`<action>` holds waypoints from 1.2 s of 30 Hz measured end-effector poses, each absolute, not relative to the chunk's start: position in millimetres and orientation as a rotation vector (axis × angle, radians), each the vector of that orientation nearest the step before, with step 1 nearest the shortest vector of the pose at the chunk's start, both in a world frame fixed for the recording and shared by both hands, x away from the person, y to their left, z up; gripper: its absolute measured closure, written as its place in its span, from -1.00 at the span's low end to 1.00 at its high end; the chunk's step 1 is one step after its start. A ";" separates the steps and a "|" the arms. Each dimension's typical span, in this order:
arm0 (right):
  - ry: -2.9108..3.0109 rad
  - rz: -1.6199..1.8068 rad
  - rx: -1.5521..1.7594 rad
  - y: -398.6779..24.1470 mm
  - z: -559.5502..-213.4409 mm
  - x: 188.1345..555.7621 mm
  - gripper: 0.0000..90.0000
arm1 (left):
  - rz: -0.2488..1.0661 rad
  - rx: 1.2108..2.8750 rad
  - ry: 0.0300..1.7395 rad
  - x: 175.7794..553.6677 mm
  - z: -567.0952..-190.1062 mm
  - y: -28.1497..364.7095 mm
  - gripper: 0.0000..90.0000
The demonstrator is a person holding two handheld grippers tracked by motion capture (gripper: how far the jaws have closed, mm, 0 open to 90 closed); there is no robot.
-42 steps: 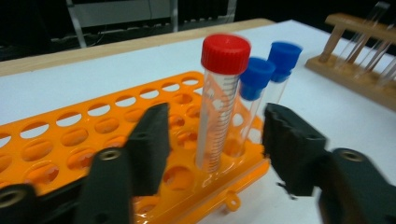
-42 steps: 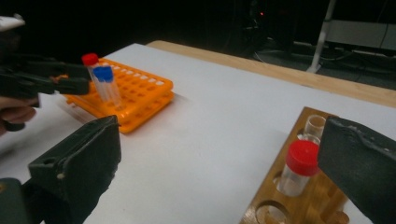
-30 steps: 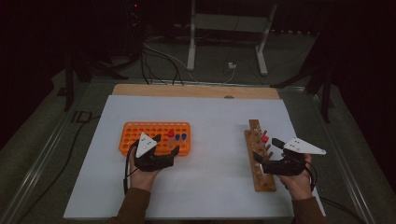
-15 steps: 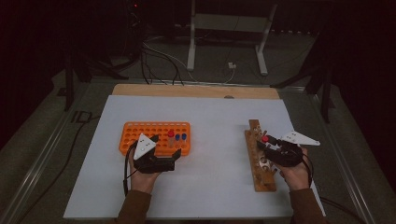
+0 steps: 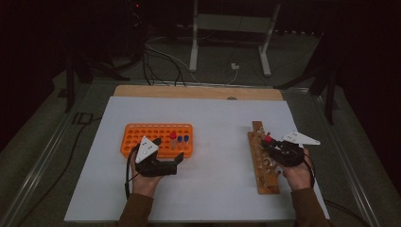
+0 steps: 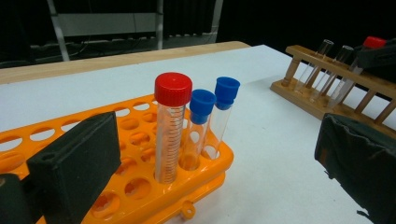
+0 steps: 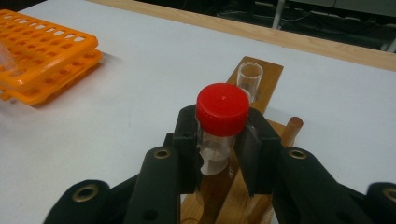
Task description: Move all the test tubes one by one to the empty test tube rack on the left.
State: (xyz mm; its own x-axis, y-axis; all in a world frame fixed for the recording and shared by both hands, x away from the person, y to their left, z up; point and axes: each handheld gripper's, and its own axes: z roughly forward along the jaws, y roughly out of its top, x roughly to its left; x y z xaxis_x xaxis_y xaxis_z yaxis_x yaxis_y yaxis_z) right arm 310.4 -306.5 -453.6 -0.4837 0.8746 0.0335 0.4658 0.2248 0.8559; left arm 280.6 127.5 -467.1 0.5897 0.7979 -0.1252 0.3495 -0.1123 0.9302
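My right gripper (image 7: 219, 149) is shut on a clear tube with a red cap (image 7: 222, 108), held upright over the wooden rack (image 7: 261, 74); the tube's lower end is hidden behind the jaws. From above, that gripper (image 5: 268, 142) sits at the rack's (image 5: 262, 182) right side. My left gripper (image 5: 176, 161) is open just in front of the orange rack (image 5: 142, 135), with nothing between its pads (image 6: 74, 163). In the orange rack (image 6: 135, 140) stand a red-capped tube (image 6: 173, 88) and two blue-capped tubes (image 6: 202, 102) at its near right corner.
Uncapped clear tubes (image 6: 320, 58) stand in the wooden rack. A white sheet (image 5: 213, 123) covers the table, with a wooden edge (image 5: 198, 92) at the back. Cables and a metal stand (image 5: 231, 28) lie beyond the table.
My right hand has shifted a little left, closer over the wooden rack, still holding the red-capped tube. The left hand has drawn back slightly towards the person.
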 end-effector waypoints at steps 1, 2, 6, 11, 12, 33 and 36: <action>2.044 1.180 1.232 -306.5 -453.5 310.3 0.58 | 0.502 1.707 0.955 280.4 -467.0 127.5 -0.98; 2.045 1.178 1.231 -306.5 -453.4 310.3 0.58 | 0.502 1.707 0.956 280.3 -466.9 127.6 -0.98; 2.040 1.184 1.226 -307.3 -451.5 309.4 0.59 | 0.506 1.708 0.959 280.0 -466.7 128.1 -0.98; 2.025 1.195 1.220 -308.5 -445.4 306.9 0.59 | 0.505 1.715 0.955 280.0 -466.9 127.1 -0.98; 2.025 1.197 1.217 -308.9 -443.8 306.3 0.59 | 0.503 1.717 0.953 280.1 -467.0 126.9 -0.98; 1.943 1.278 1.131 -313.0 -397.1 290.2 0.59 | 0.511 1.721 0.943 278.8 -461.4 123.0 -0.98; 1.934 1.290 1.109 -310.8 -388.1 287.0 0.59 | 0.522 1.716 0.942 278.1 -458.9 122.1 -0.98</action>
